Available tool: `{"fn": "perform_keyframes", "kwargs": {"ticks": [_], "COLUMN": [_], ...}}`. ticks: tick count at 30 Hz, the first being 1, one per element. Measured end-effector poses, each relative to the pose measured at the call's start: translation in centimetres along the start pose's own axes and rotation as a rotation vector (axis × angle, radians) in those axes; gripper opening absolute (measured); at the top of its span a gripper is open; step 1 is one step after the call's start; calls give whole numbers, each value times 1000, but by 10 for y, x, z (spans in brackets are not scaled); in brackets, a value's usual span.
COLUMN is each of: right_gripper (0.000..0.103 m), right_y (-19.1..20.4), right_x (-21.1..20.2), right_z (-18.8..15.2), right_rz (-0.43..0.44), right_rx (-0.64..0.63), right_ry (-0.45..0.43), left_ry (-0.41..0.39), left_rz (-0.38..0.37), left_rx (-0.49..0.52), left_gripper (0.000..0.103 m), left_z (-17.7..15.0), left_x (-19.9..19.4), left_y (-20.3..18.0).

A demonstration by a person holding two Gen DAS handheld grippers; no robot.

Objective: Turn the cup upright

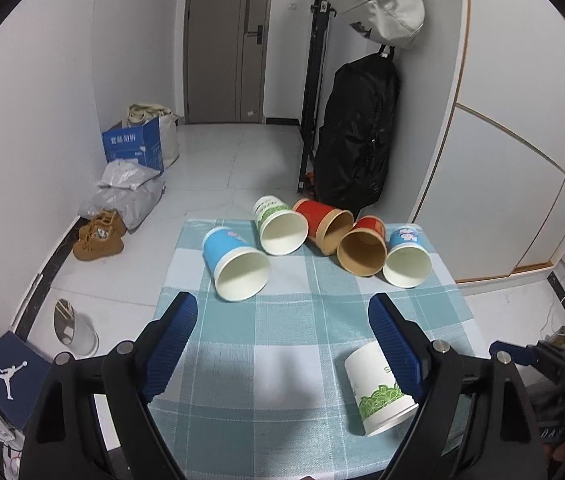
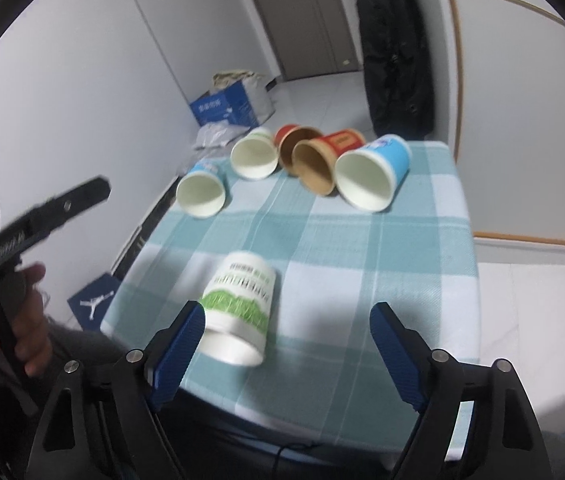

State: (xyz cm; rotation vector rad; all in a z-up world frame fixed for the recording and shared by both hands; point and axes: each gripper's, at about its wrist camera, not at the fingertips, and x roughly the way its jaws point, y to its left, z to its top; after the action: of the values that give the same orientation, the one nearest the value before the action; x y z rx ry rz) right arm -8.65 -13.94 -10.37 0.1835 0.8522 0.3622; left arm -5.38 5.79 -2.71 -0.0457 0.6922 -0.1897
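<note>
The white-and-green cup (image 2: 238,308) lies on its side near the front of the checked worktop (image 2: 362,240). The right tool (image 2: 287,350) and left tool (image 1: 282,344) both gape, released, holding nothing.

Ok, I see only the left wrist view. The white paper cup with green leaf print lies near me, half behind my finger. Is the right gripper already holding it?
Observer: No. The right gripper is open. The white paper cup with green leaf print lies on its side next to its left finger, ungripped.
Operator: Where does its mouth point?
Observer: Toward the right gripper; the open rim faces that camera.
</note>
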Motion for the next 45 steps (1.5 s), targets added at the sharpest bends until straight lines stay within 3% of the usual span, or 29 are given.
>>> {"fn": "perform_keyframes", "kwargs": {"ticks": [6, 15, 21, 23, 29, 39, 45], "right_gripper": [80, 60, 32, 13, 4, 2, 2], "right_y": [11, 25, 30, 33, 33, 27, 24], "right_x": [12, 40, 51, 52, 54, 44, 40], "right_z": [-15, -20, -15, -14, -11, -1, 10], "right_rz": [-9, -42, -46, -38, -76, -67, -46], "right_rx": [-24, -88, -74, -70, -56, -10, 45], "right_ry": [67, 120, 129, 141, 130, 120, 169], "left_ry": [12, -10, -25, -20, -23, -34, -40], "left_rz": [5, 5, 11, 5, 3, 11, 19], "left_rx": [-94, -158, -129, -128, -126, -132, -113], "left_gripper": [85, 85, 85, 85, 85, 85, 85], "left_z": [2, 7, 5, 5, 5, 6, 9], "left_x": [-1, -3, -5, -5, -6, -7, -4], "left_y": [19, 33, 29, 30, 30, 32, 29]}}
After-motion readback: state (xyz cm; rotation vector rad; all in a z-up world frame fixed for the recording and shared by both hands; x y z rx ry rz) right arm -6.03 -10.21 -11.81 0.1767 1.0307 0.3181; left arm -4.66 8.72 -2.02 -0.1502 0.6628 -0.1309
